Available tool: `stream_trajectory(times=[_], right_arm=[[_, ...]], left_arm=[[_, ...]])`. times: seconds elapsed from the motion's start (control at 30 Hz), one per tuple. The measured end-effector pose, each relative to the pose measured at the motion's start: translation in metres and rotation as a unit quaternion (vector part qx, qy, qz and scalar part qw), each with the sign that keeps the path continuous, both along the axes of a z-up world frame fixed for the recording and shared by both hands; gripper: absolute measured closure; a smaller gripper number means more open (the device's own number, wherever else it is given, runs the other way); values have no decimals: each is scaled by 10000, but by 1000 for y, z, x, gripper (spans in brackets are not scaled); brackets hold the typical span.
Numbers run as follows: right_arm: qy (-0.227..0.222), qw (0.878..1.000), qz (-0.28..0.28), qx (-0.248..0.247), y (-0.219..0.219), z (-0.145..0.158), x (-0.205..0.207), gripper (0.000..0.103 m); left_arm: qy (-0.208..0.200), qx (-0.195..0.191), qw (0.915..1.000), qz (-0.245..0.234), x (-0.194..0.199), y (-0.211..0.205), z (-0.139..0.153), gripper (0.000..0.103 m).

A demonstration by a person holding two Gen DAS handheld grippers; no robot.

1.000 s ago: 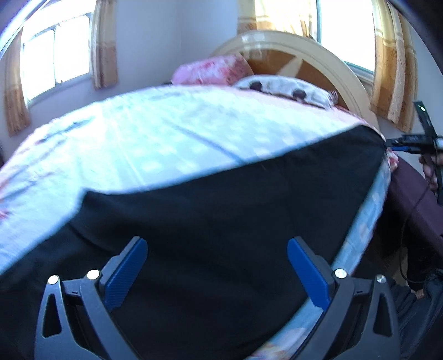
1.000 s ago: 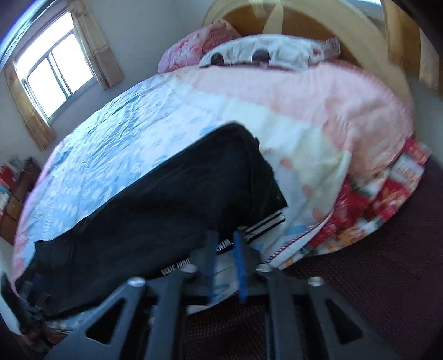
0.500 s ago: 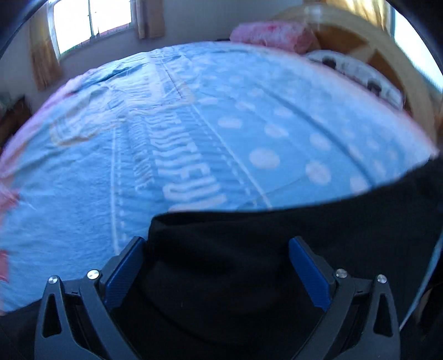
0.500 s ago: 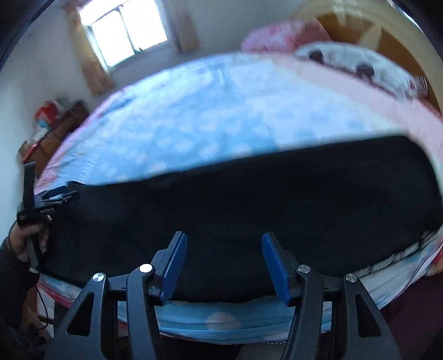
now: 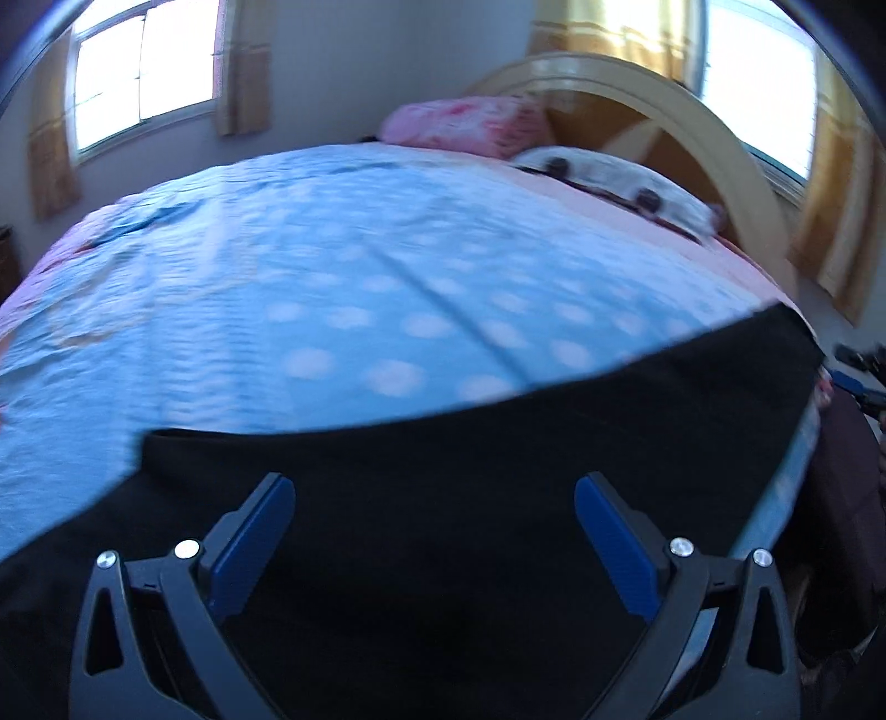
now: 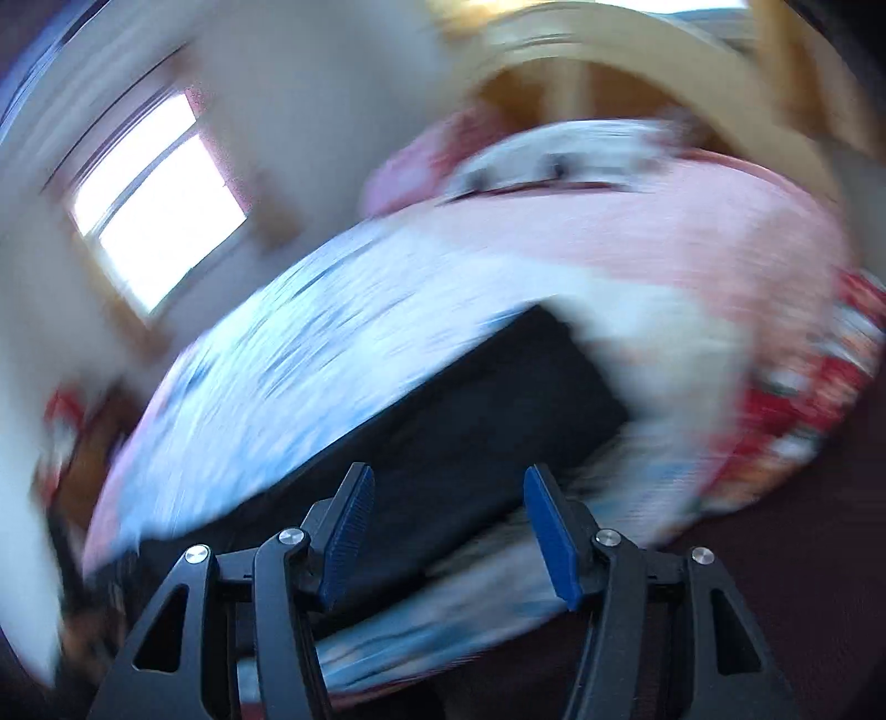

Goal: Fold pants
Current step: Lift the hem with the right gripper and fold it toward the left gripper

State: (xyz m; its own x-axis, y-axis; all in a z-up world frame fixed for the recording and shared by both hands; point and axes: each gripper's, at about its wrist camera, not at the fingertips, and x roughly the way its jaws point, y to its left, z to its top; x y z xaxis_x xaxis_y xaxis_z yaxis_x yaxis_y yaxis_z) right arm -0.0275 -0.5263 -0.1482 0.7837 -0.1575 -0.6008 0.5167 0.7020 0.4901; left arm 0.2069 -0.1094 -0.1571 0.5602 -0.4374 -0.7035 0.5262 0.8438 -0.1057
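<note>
Both my tongs stood open over the black pants on the bed.

In the left wrist view, my left tongs [image 5: 434, 531] were spread wide at the bottom of the frame, holding nothing, with the pants [image 5: 498, 471] lying flat across the lower half on the blue dotted bedspread [image 5: 332, 310]. In the heavily blurred right wrist view, my right tongs [image 6: 448, 526] were also parted and empty, the pants [image 6: 487, 410] at frame centre, the headboard [image 6: 581, 50] at the top.
</note>
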Motion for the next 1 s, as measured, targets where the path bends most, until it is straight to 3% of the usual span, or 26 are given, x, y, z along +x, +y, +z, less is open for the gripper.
stream_trajectory(times=[0.1,0.23,0.37,0.47,0.53,0.6,0.8,0.87,1.0], right_arm=[[130,9988,-322,359,-17,-13,-10,45],[55,9983,-271,513,-20,-20,-4,45],[-111,9960,-265,843,-31,-28,3,45],[-239,9942,-269,1014,-38,-30,4,45],[-266,9933,-357,1066,-44,-31,6,51],[-259,9941,-375,988,-42,-28,2,71],[-289,9971,-218,674,-38,-19,4,85],[-335,9988,-124,326,-27,-5,6,86],[-456,9963,501,-530,16,35,21,87]], left_arm=[[64,76,9997,-224,-10,-27,-7,0],[68,215,9991,-348,-14,-49,-11,0],[304,286,9989,-228,-7,-50,-24,0],[182,409,9987,-246,-10,-51,-28,0],[101,509,9983,-280,-12,-54,-30,0],[47,569,9979,-297,-13,-55,-31,0],[27,554,9980,-297,-12,-54,-31,0],[121,461,9985,-273,-10,-53,-29,0],[429,-192,9988,-156,-8,-35,-17,0]])
